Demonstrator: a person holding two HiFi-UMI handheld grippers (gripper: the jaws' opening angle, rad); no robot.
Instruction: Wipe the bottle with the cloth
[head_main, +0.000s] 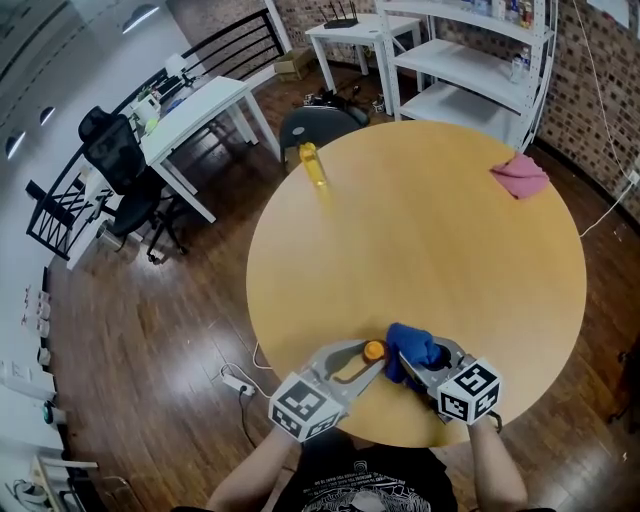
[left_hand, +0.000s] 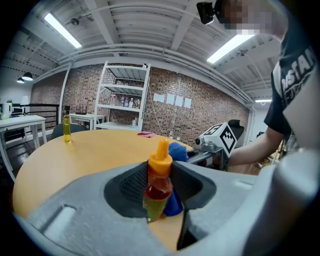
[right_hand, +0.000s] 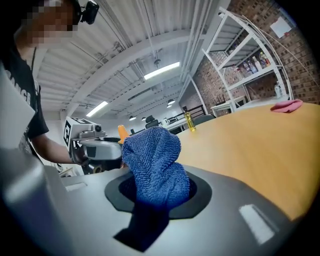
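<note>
Jaws: left gripper (left_hand: 161, 201) closed on bottle (left_hand: 159, 181), which stands upright, long axis vertical, orange nozzle pointing up. Right gripper (right_hand: 157, 194) closed on bunched blue cloth (right_hand: 152, 159), just beside the bottle.

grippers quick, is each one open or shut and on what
Left gripper: shut on the orange-capped bottle.
Right gripper: shut on the blue cloth.

Left gripper (head_main: 372, 353) and right gripper (head_main: 409, 354) crowd the near edge; beyond them, open tabletop (head_main: 430, 260), with a yellow bottle (head_main: 313, 163) and a pink cloth (head_main: 520, 176) at the far rim.
</note>
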